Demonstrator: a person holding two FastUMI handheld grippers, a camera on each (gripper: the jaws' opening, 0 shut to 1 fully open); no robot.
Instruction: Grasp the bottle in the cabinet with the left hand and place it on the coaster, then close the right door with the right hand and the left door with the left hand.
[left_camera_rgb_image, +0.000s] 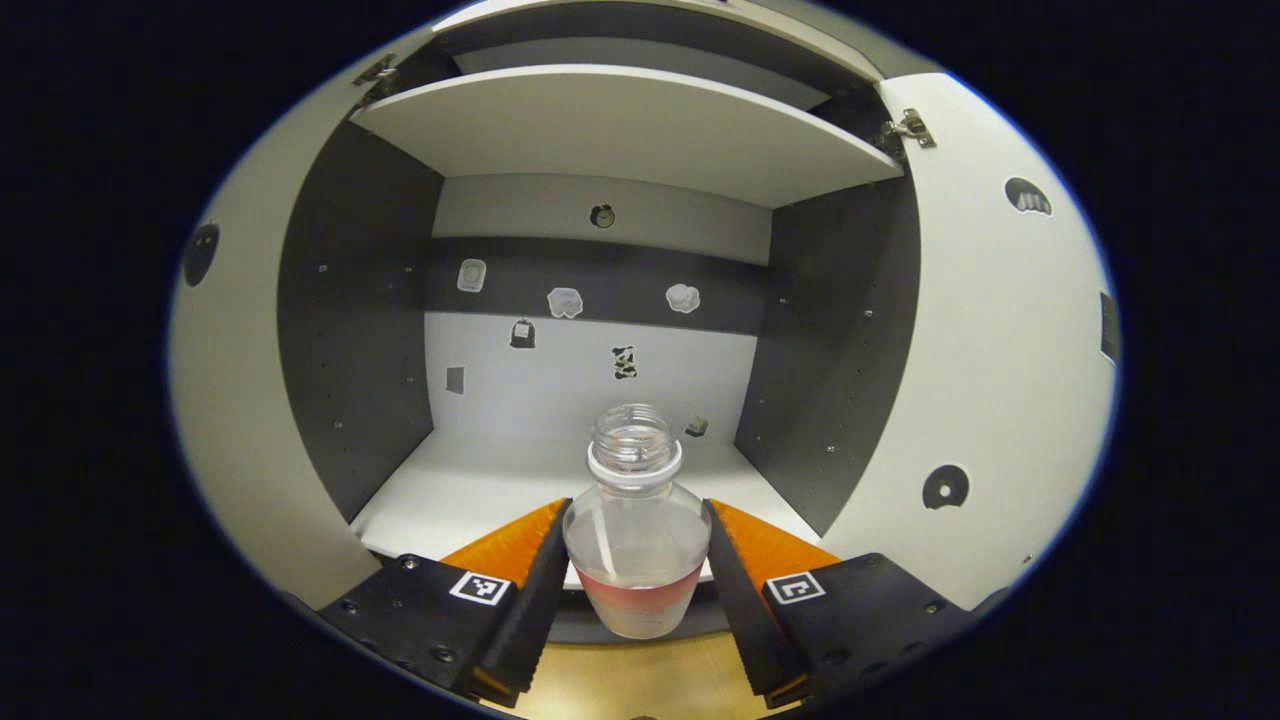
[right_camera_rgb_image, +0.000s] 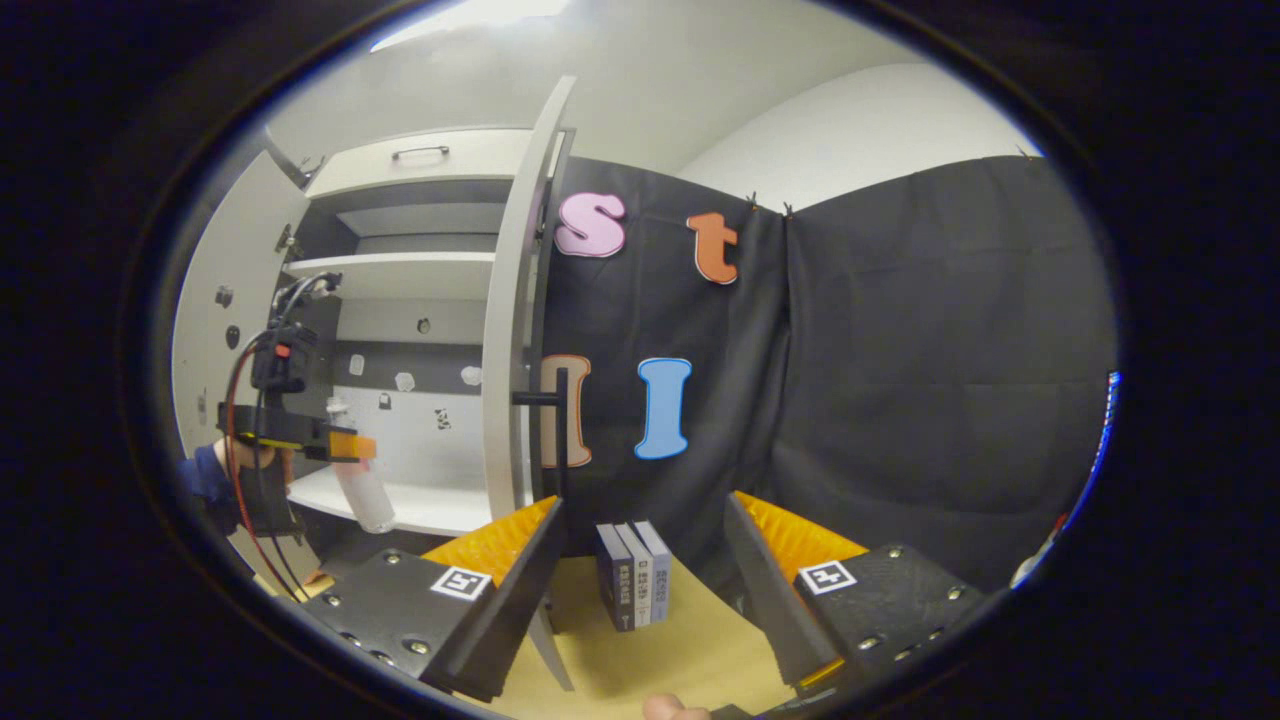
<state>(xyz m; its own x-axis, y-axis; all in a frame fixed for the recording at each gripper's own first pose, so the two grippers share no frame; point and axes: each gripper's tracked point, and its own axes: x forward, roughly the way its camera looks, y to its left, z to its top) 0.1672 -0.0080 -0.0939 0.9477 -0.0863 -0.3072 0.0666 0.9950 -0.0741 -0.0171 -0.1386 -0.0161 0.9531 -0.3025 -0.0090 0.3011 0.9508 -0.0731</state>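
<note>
A clear capless bottle (left_camera_rgb_image: 635, 540) with a pink band sits between the fingers of my left gripper (left_camera_rgb_image: 637, 560), which is shut on its body. It hangs just in front of the open cabinet's lower shelf (left_camera_rgb_image: 470, 490). In the right gripper view the same bottle (right_camera_rgb_image: 362, 490) hangs tilted under the left gripper (right_camera_rgb_image: 345, 447), held by a hand in a blue sleeve. The cabinet's right door (right_camera_rgb_image: 508, 330) stands open, edge-on, with a dark handle (right_camera_rgb_image: 560, 420). My right gripper (right_camera_rgb_image: 640, 580) is open above the wooden table, with nothing between its fingers.
Both white doors, the left door (left_camera_rgb_image: 225, 400) and the right door (left_camera_rgb_image: 1000, 360), flank the cabinet opening. An upper shelf (left_camera_rgb_image: 620, 130) spans it. A few upright books (right_camera_rgb_image: 634, 574) stand on the wooden table (right_camera_rgb_image: 690, 650) beside the right door.
</note>
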